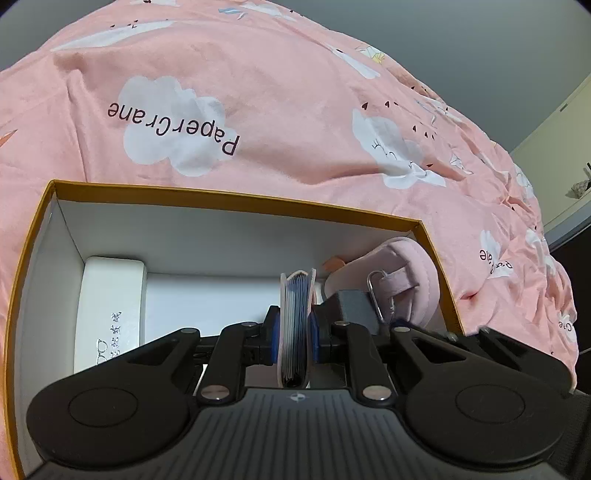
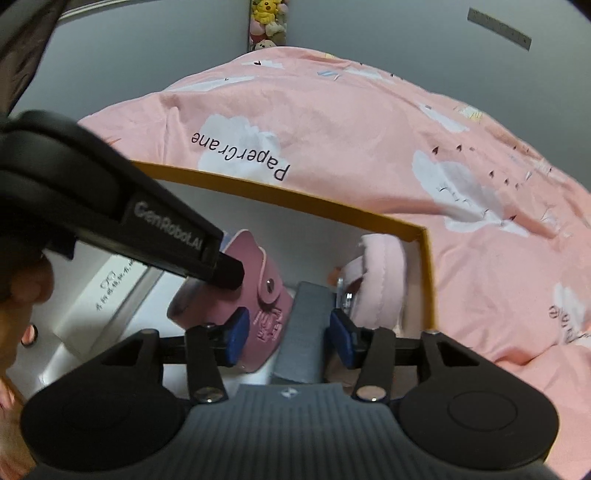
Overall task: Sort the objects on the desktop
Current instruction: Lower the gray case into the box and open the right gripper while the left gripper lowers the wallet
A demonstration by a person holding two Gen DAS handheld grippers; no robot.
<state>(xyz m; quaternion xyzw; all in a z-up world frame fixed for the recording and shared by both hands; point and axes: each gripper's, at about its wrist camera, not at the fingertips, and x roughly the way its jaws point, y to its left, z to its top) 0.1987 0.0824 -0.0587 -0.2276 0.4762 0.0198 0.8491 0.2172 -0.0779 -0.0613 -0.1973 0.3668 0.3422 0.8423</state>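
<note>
An open box with an orange rim (image 1: 236,201) and white inside lies on a pink bedspread. Over it, my left gripper (image 1: 294,334) is shut on a pink card holder (image 1: 294,314), seen edge-on with blue cards inside. In the right wrist view the same card holder (image 2: 267,306) shows its snap flap, with a left finger (image 2: 229,271) on it. My right gripper (image 2: 290,339) stands open around a grey block (image 2: 306,332); its left pad is apart from the block. The block (image 1: 354,304) is also in the left wrist view.
A white glasses case (image 1: 110,306) lies along the box's left side. A pale pink padded pouch (image 1: 410,280) with a metal clip fills the right corner. A hand (image 2: 22,295) is at the left edge. Plush toys (image 2: 267,22) sit far back.
</note>
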